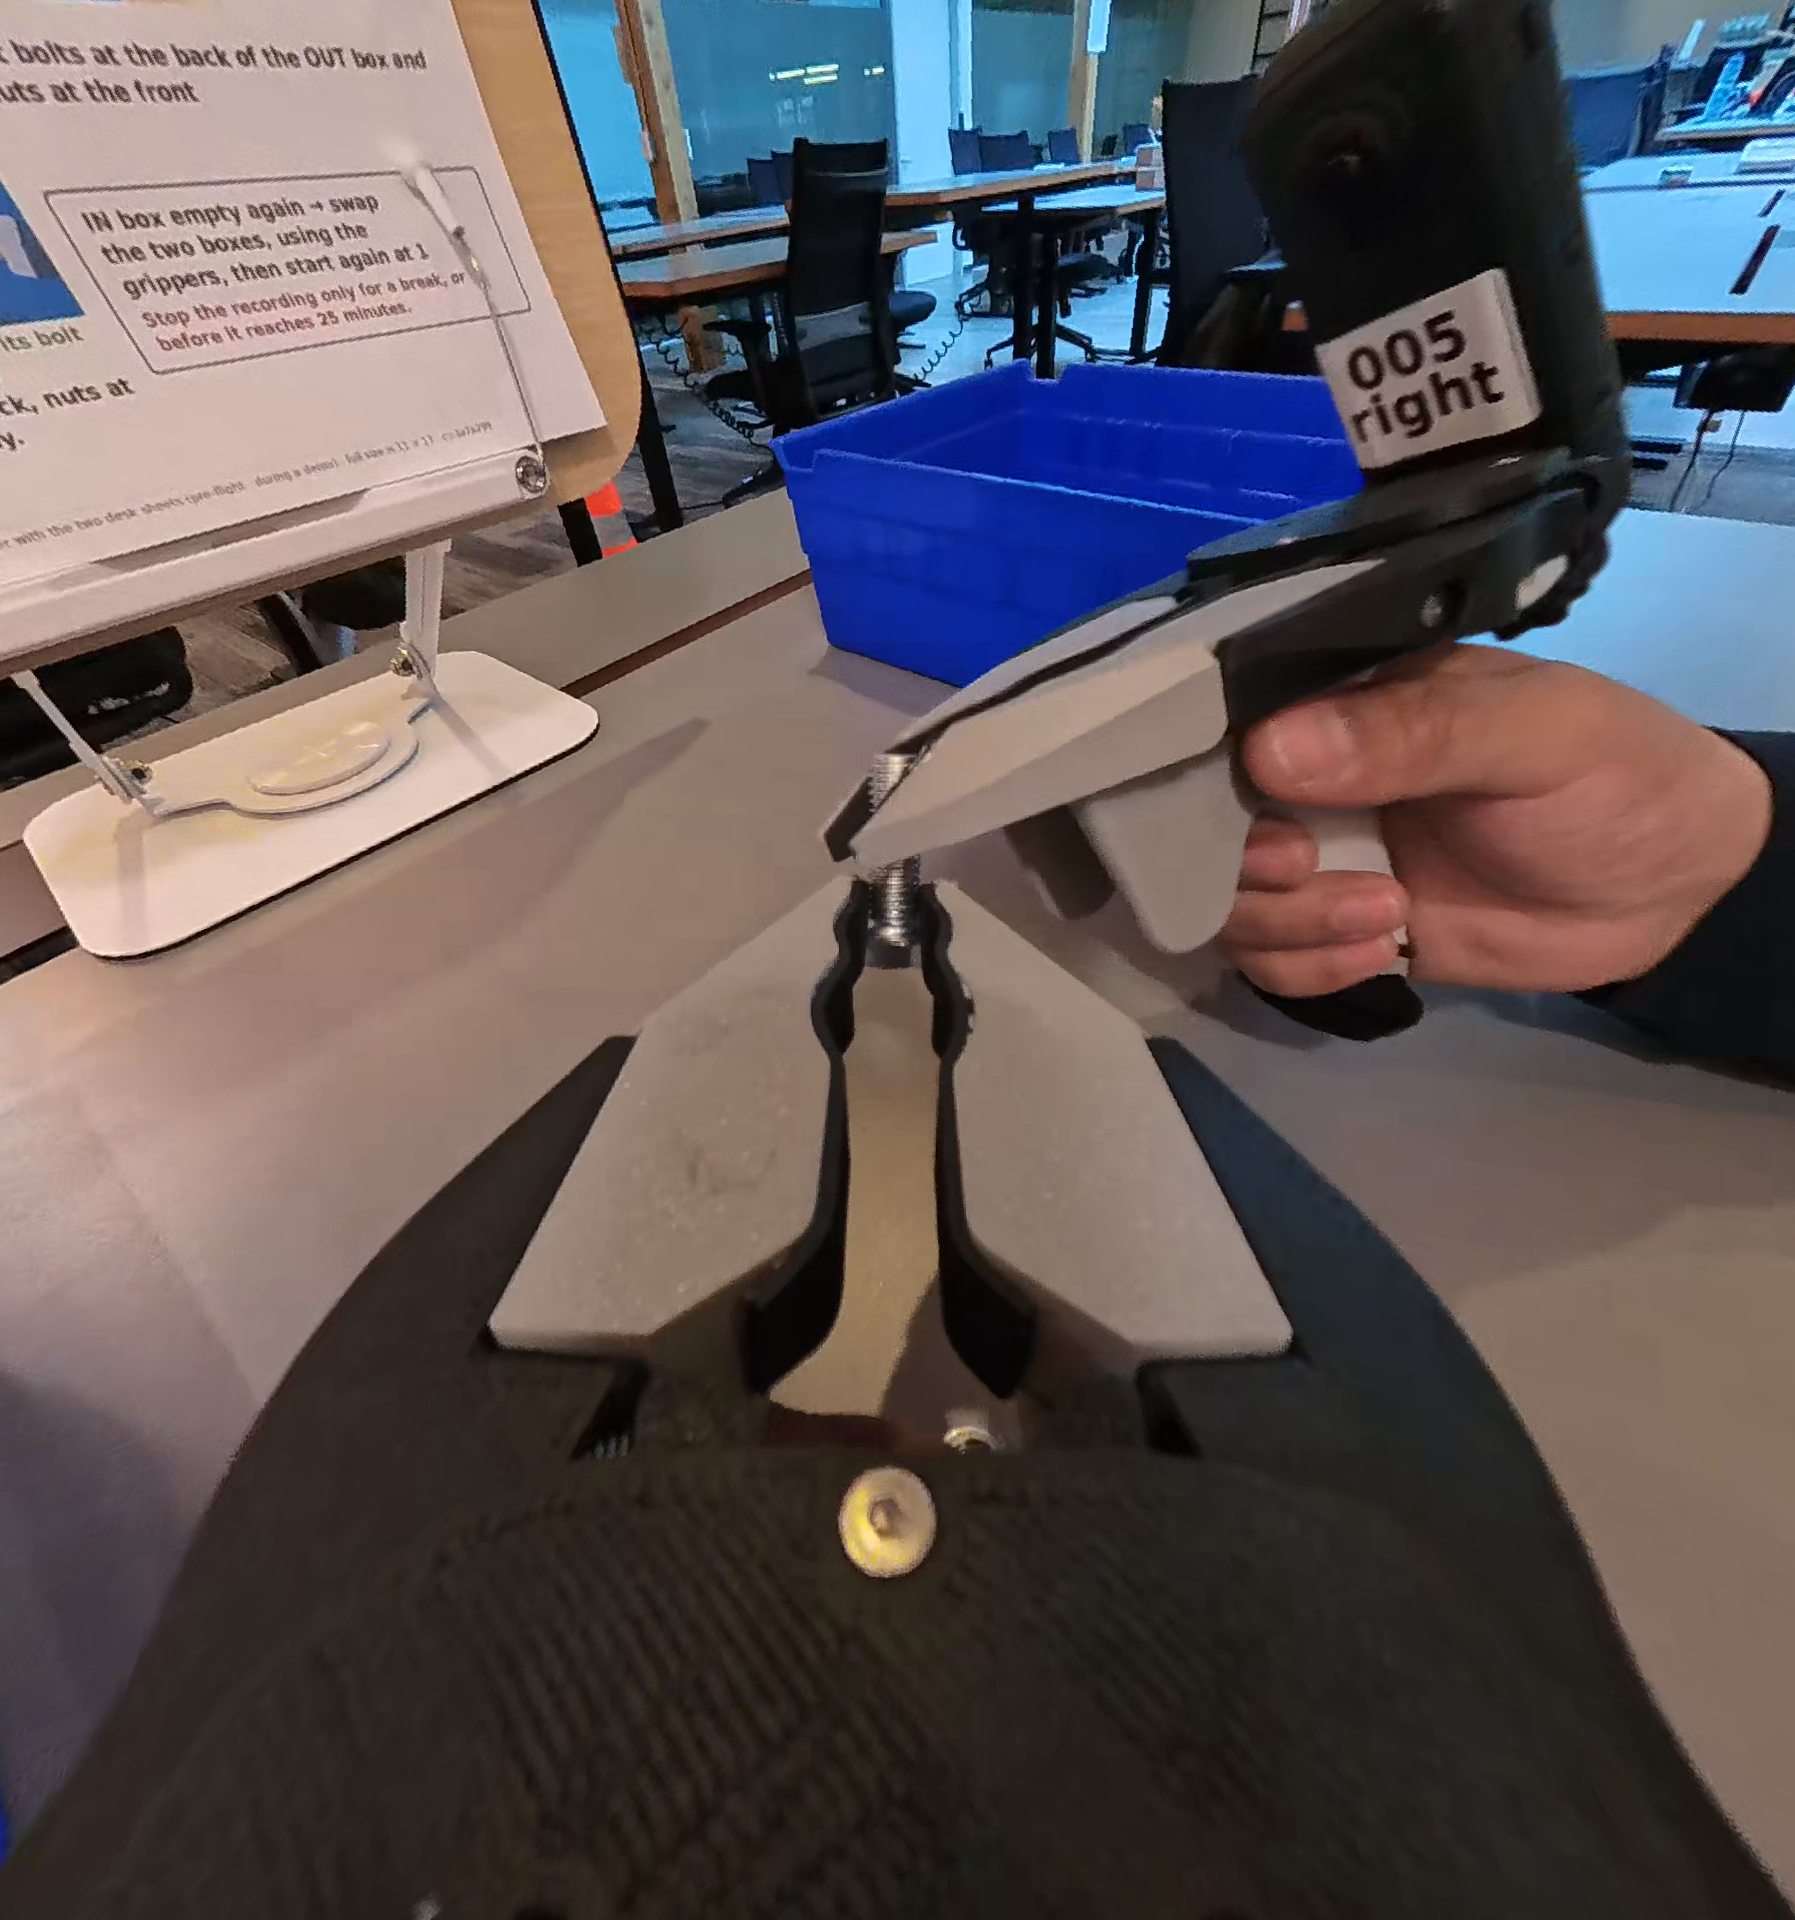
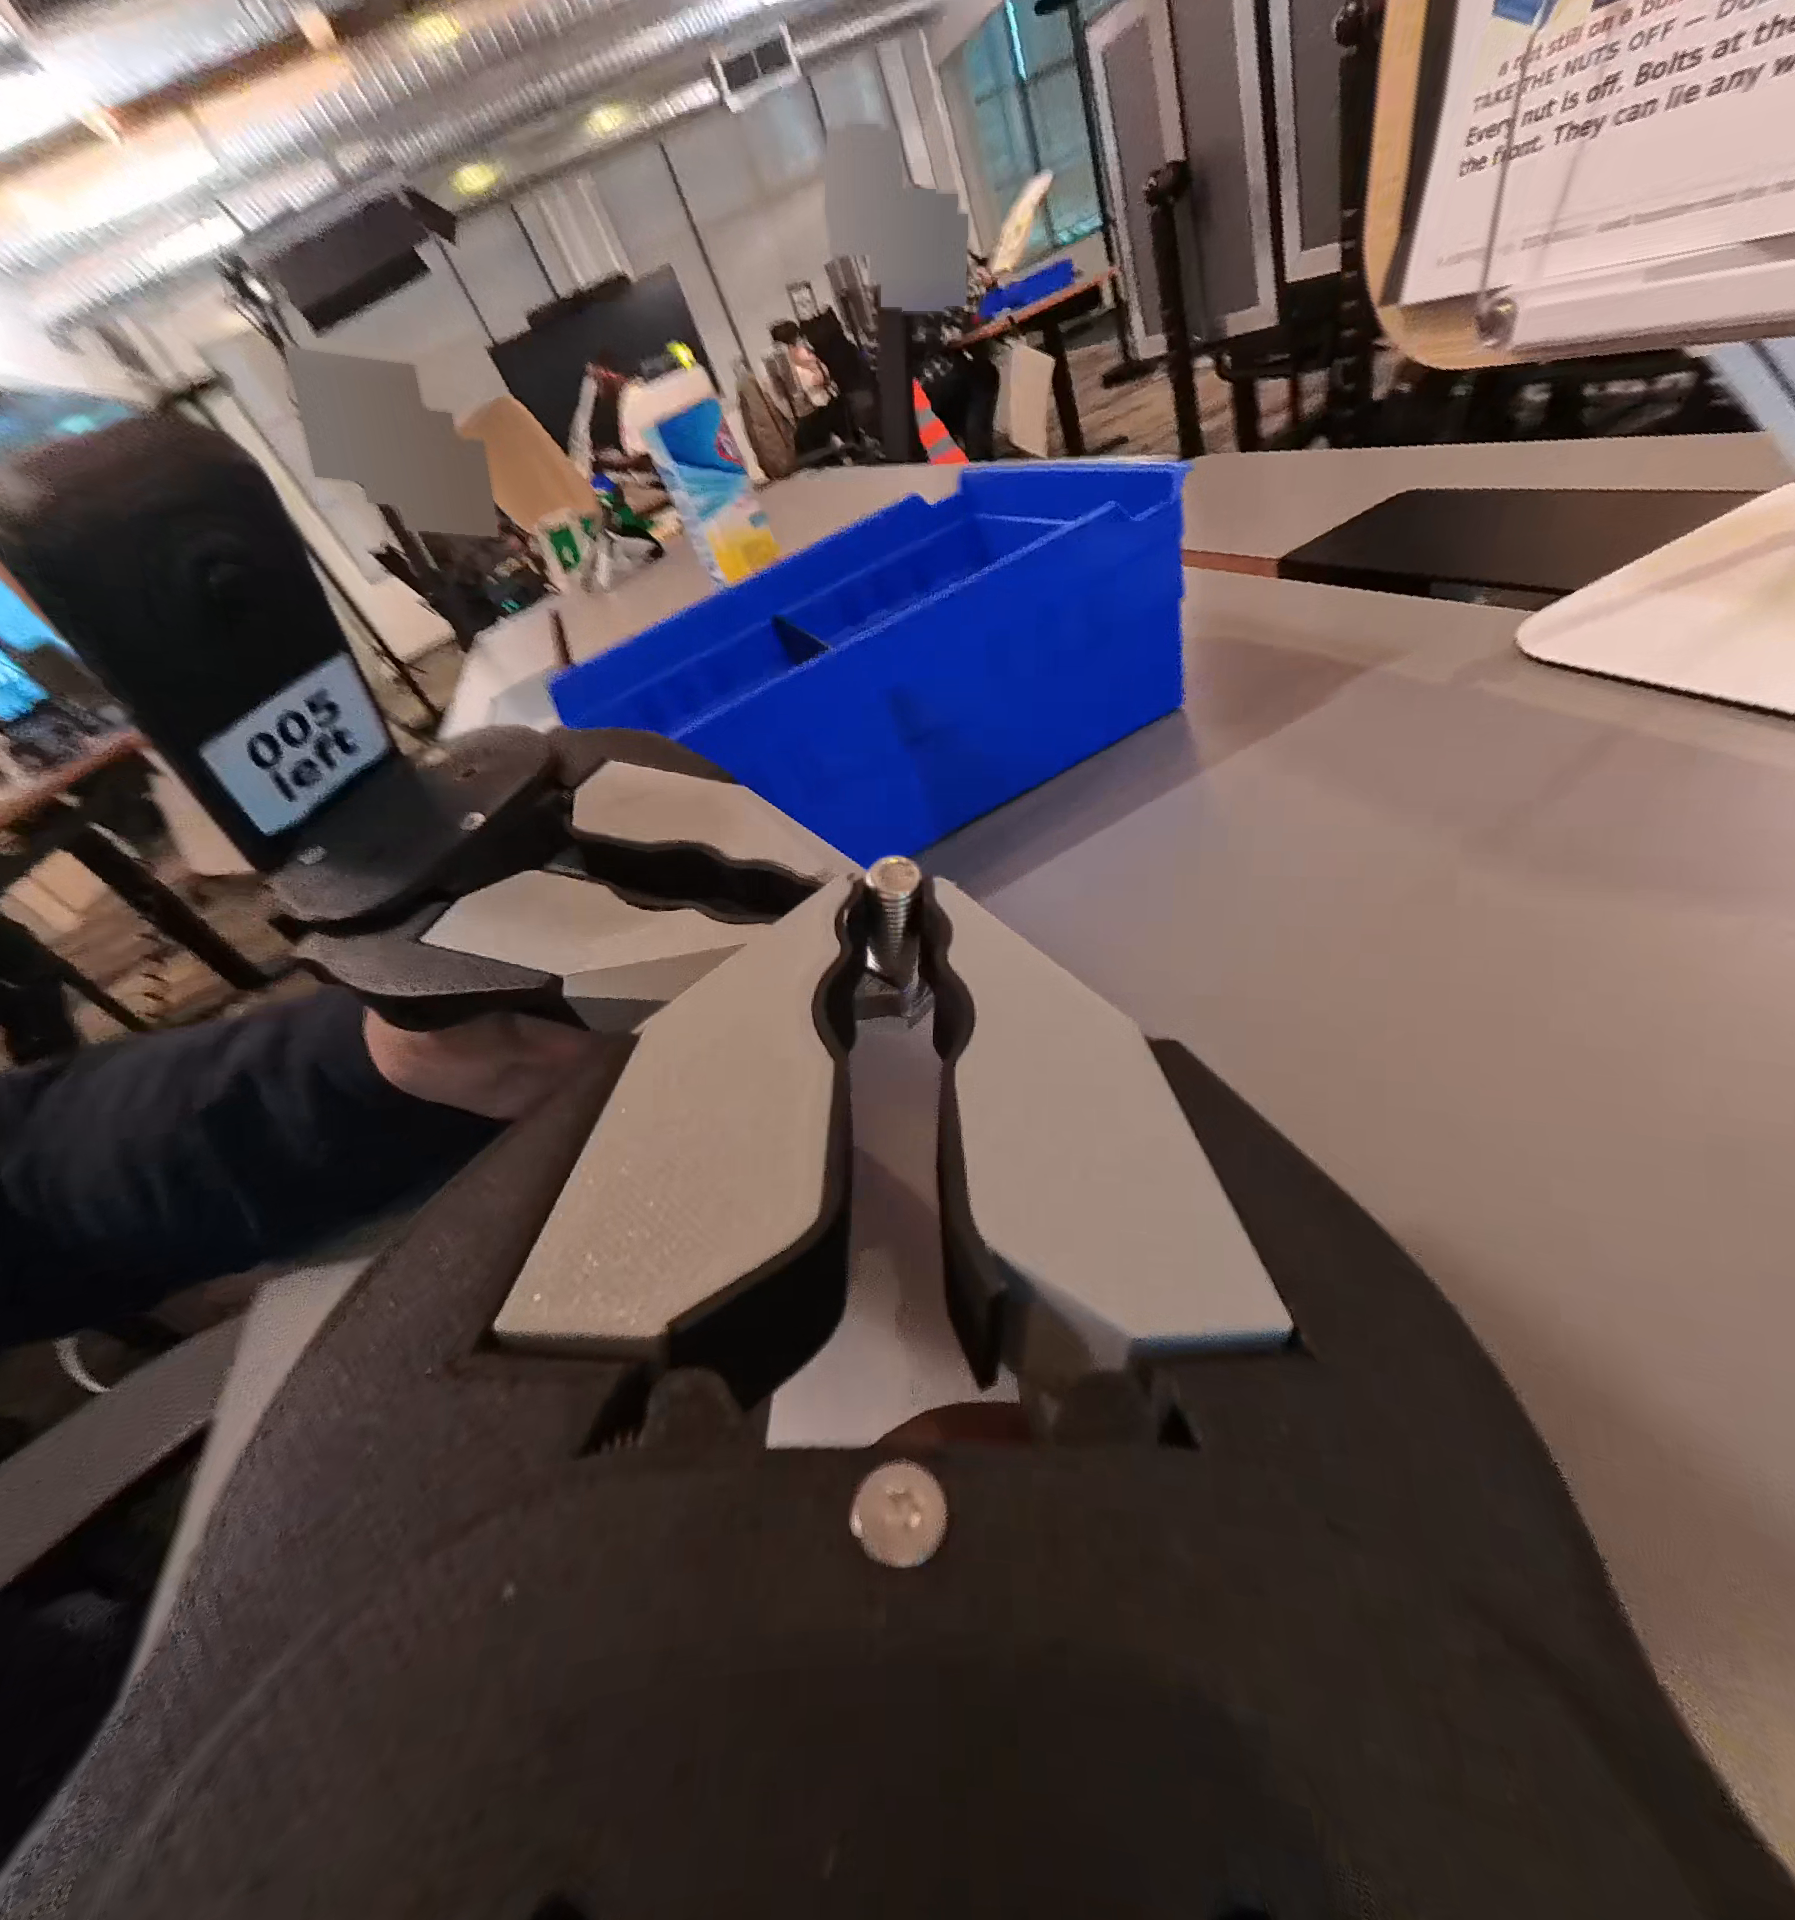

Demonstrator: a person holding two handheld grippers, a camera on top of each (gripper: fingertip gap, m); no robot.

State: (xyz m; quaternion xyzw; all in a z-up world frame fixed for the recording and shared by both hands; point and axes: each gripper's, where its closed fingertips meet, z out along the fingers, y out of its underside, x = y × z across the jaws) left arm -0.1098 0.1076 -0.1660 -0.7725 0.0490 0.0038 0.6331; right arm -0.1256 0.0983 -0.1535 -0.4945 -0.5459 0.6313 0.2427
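Observation:
A silver threaded bolt (image 1: pixel 891 902) stands held between both grippers above the grey table (image 1: pixel 353 1091). My left gripper (image 1: pixel 893 920) is shut on the bolt's lower end, where a wider metal part sits between its tips. My right gripper (image 1: pixel 853 831), held by a hand (image 1: pixel 1475 831), comes in from the right and is shut on the thread just above. In the right wrist view my right gripper (image 2: pixel 893 930) clamps the bolt (image 2: pixel 893 894) with its end poking out. The left gripper's fingers (image 2: pixel 664 821) reach in from the left, their tips hidden.
A blue divided bin (image 1: pixel 1028 520) stands on the table behind the grippers; it also shows in the right wrist view (image 2: pixel 924 686). A white instruction sheet on a stand (image 1: pixel 301 790) is at the left. A bottle (image 2: pixel 711 488) stands beyond the bin. Office desks and chairs fill the background. Both grippers' tips are close together, under 4 cm apart.

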